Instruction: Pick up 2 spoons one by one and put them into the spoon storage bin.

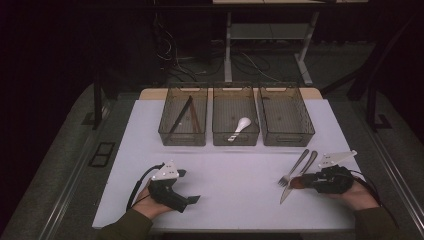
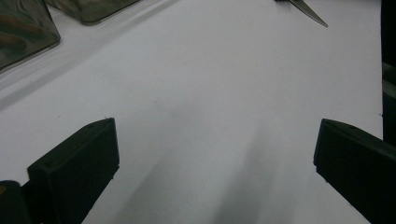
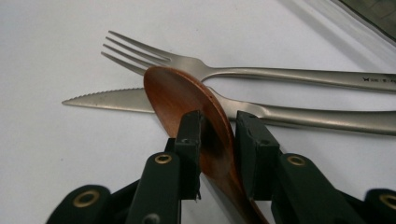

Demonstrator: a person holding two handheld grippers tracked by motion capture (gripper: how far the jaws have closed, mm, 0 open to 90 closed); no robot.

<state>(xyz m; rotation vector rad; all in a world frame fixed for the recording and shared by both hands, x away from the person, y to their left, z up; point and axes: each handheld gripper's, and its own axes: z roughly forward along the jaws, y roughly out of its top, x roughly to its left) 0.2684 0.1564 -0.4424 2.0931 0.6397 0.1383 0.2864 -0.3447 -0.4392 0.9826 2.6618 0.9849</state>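
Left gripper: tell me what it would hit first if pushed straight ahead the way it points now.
Probably nothing soon: the left gripper, open, faces bare white table. Farther on, the knife tip lies slightly right; depth is unclear.

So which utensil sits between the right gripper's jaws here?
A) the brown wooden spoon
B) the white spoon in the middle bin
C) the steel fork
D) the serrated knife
A: in the right gripper view the right gripper has its jaws on either side of the brown wooden spoon, while the fork and knife lie on the table behind it.
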